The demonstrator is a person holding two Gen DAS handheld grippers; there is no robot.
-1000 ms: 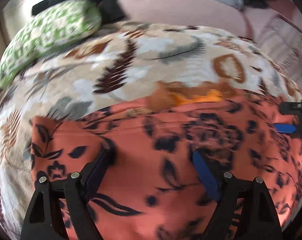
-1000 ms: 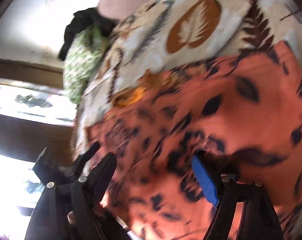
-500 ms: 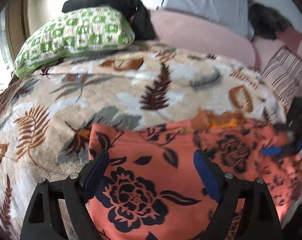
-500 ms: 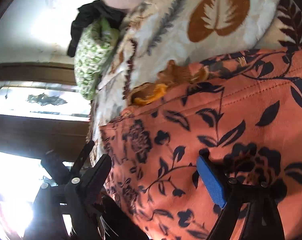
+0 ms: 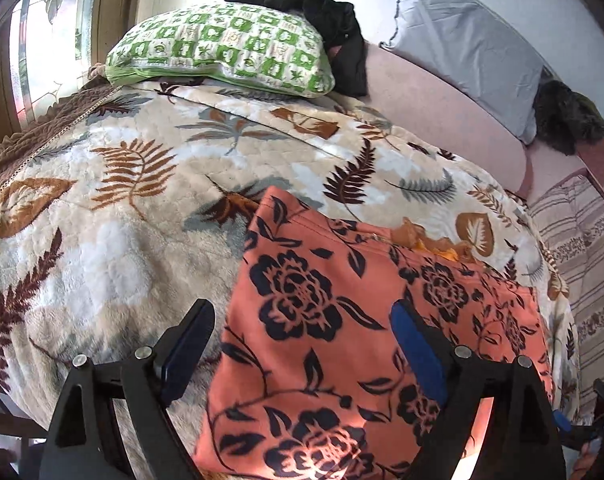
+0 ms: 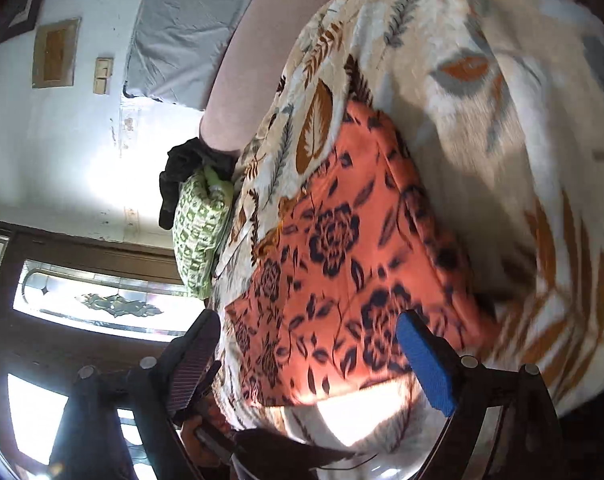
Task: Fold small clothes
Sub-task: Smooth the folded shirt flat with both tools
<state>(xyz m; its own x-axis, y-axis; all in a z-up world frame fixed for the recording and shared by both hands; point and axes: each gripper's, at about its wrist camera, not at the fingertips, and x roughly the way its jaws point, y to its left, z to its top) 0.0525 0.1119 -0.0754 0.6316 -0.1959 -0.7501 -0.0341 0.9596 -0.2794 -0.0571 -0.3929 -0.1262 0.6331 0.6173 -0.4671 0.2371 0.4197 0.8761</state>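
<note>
An orange garment with a black flower print (image 5: 342, 320) lies folded flat on the leaf-patterned blanket (image 5: 101, 220), near the bed's front edge. It also shows in the right wrist view (image 6: 342, 264). A bit of orange-yellow cloth (image 5: 434, 240) sticks out at its far edge. My left gripper (image 5: 302, 328) is open and empty, lifted above the garment's near left part. My right gripper (image 6: 310, 344) is open and empty, tilted, above the garment's near edge.
A green-and-white pillow (image 5: 221, 56) with a black cloth (image 5: 322, 12) on it lies at the bed's far side. A grey pillow (image 5: 470, 40) leans against the wall on a pink bolster (image 5: 442, 120). A window (image 6: 93, 304) is on the left.
Both grippers have pulled back and up from the garment. The left view moved left, showing much more blanket. The garment now lies narrower on the bed.
</note>
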